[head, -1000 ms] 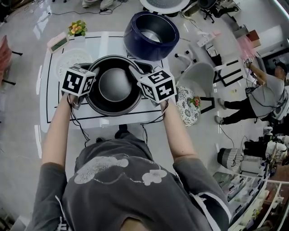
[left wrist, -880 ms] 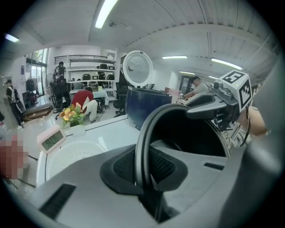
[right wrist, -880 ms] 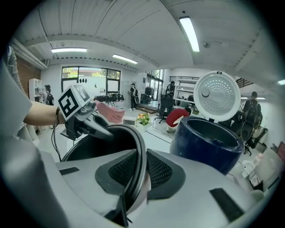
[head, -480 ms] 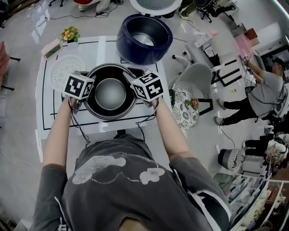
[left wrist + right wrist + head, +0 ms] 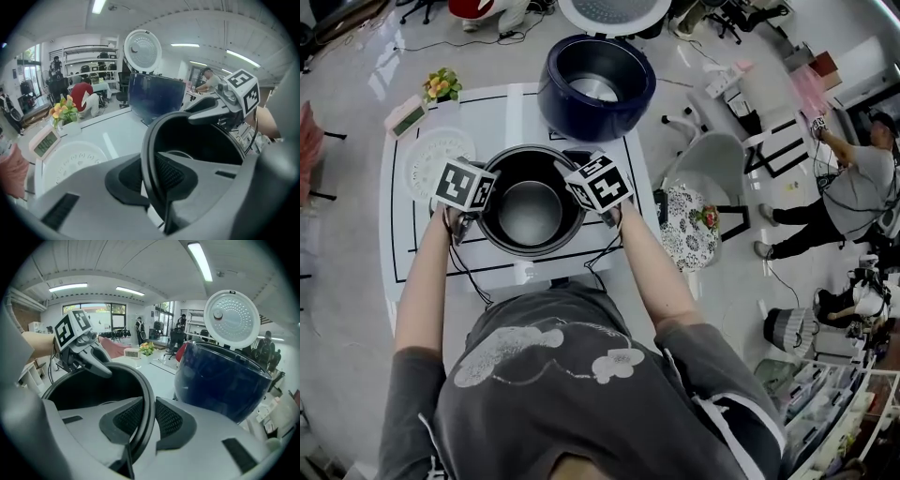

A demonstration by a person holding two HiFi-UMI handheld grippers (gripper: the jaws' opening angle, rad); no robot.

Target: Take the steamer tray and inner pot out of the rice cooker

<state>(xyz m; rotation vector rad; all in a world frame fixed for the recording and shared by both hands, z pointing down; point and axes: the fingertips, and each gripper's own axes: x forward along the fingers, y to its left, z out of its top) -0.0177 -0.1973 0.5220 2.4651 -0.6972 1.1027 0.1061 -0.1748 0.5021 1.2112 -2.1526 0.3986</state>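
Tray [image 5: 434, 157] is lying out on the worktop [image 5: 417, 248]. Left gripper [image 5: 157, 174] and right gripper [image 5: 143, 420] fingers are pinching the removed pot's [image 5: 530, 211] rim, the right's just loosening; only letting go seems left.

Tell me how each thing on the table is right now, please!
inner pot, upright, empty, out of the cooker, gripped at its rim on both sides
left gripper, shut on the pot's rim
right gripper, shut on the pot's opposite rim
rice cooker, empty, on the table behind the pot
lid, swung up, open
steamer tray, out, lying flat on the table
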